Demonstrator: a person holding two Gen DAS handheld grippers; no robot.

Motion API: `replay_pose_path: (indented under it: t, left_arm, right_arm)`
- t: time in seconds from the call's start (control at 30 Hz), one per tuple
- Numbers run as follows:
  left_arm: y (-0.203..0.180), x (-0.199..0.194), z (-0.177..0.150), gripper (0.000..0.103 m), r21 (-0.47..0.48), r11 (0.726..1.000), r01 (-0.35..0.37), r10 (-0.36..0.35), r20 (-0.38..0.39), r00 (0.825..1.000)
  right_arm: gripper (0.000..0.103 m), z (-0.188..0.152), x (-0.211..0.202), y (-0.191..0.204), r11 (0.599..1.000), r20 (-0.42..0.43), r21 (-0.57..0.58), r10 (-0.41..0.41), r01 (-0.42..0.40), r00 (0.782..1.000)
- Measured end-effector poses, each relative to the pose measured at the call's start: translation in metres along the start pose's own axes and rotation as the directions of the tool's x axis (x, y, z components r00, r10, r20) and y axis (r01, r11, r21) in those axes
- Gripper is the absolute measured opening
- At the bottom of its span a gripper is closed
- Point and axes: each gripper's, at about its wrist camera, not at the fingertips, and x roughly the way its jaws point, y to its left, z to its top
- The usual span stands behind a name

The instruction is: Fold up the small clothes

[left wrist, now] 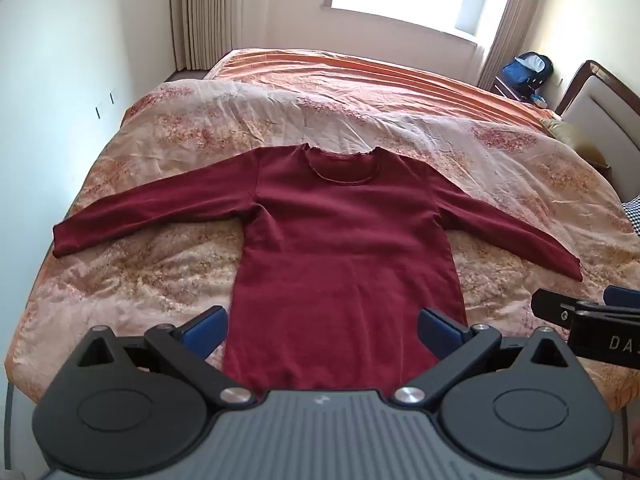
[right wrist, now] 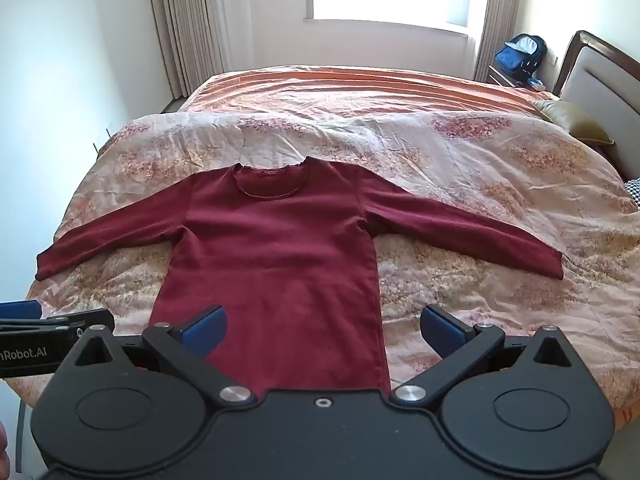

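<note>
Lying flat on quilt point(left wrist: 360, 120), maroon shirt point(left wrist: 344, 248), left gripper point(left wrist: 322, 332) wide, right gripper point(right wrist: 322, 332) wide, pillow point(right wrist: 572, 120) clearer right view.

The shirt point(left wrist: 340, 248) lies flat on the quilt point(left wrist: 160, 264) covering the bed point(right wrist: 360, 84), sleeves spread to either side and collar at the far end. Its hem sits between the left gripper's point(left wrist: 322, 334) fingers point(left wrist: 204, 334); the right gripper point(right wrist: 322, 334) hangs just beside it. A backpack point(right wrist: 520, 58) sits far beyond, right.
</note>
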Motion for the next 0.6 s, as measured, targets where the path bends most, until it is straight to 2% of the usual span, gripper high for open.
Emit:
replay_pose_path:
  t: [0.17,0.6]
  left_arm:
    - [-0.001,0.003,0.004,0.103,-0.012,1.000,0.002,-0.003,-0.030,1.000]
    - [0.005,0.011,0.008,0.103,-0.005,1.000,0.011,-0.012,-0.030,0.999]
  right_arm:
    - [0.103,0.003,0.002,0.002,1.000,0.001,-0.004,-0.002,0.002,1.000]
    - [0.103,0.006,0.007,0.006,1.000,0.002,-0.010,-0.008,0.008,1.000]
